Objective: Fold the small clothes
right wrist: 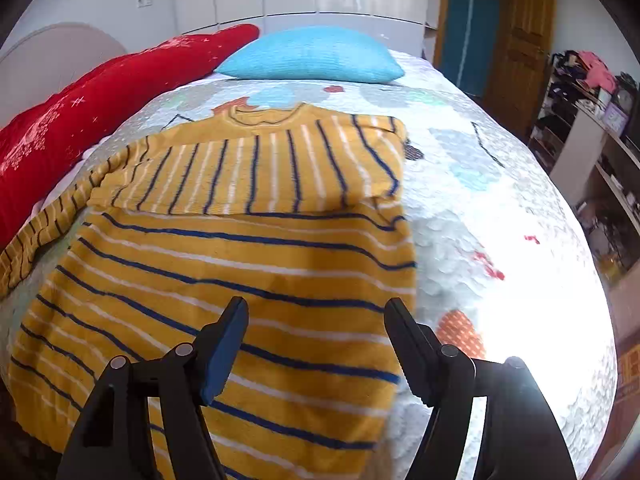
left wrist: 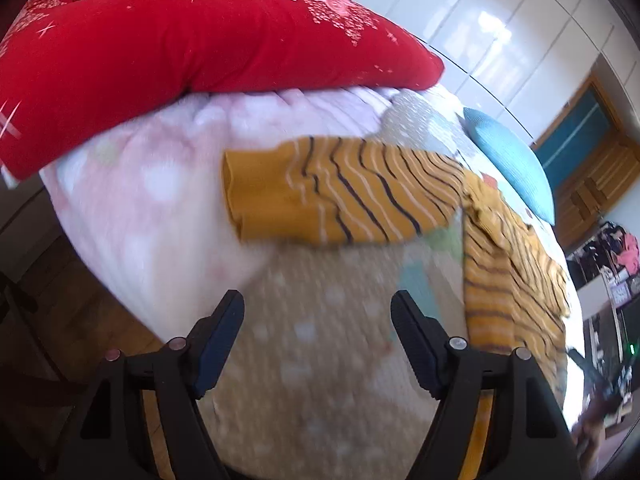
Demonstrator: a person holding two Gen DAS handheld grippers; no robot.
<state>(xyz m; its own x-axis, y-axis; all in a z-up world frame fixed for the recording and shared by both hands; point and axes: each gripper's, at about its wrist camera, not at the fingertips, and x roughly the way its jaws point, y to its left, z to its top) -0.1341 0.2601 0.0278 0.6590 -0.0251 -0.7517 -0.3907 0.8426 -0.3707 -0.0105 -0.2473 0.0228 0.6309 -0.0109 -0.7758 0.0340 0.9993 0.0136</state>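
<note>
The task item is a small yellow striped sweater (right wrist: 248,248) with navy and white stripes. It lies flat on the patterned quilt (right wrist: 480,208) of a bed. In the right wrist view, one sleeve (right wrist: 256,172) is folded across the chest, its stripes running crosswise to those of the body. The other sleeve (left wrist: 320,196) extends outward toward the red pillow (left wrist: 180,52), with its plain yellow cuff at the far end (the left wrist view is motion-blurred, so fine detail is not legible).

The left gripper (left wrist: 318,308) has its jaws spread apart and holds nothing. It sits above the quilt, near the extended sleeve but not touching it.

The right gripper (right wrist: 316,312) also has its jaws spread apart and holds nothing. Its left finger overlaps the lower part of the sweater body in view; its right finger sits over bare quilt just past the sweater's edge. Whether it touches the fabric cannot be determined.

A light blue cushion (right wrist: 312,54) rests on the quilt beyond the sweater's collar, beside the red pillow.
</note>
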